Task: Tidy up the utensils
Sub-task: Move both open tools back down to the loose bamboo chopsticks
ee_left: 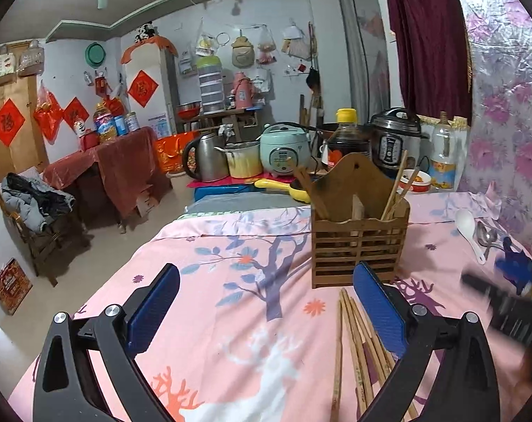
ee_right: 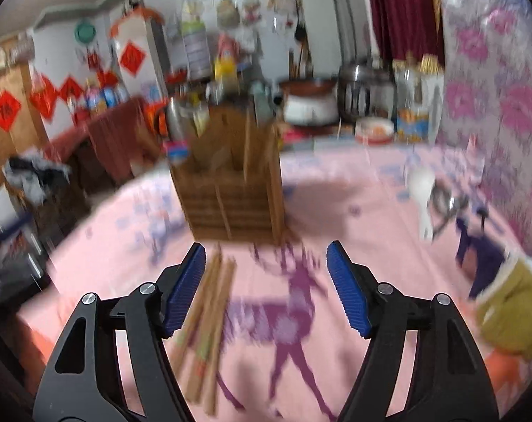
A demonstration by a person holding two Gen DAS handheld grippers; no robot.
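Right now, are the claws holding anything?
Left claw: open, holding nothing.
Right claw: open, holding nothing; the chopsticks lie on the cloth.

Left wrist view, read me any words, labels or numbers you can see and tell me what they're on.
"福": red diamond paper on the door.
"福", likely, blurred: red diamond on the white cabinet.
Oil bottle, soy sauce bottle, clear bottle, cooker panel: labels too small to read.

Slatted wooden holder [ee_left: 359, 242], matt cloth [ee_left: 231, 281]
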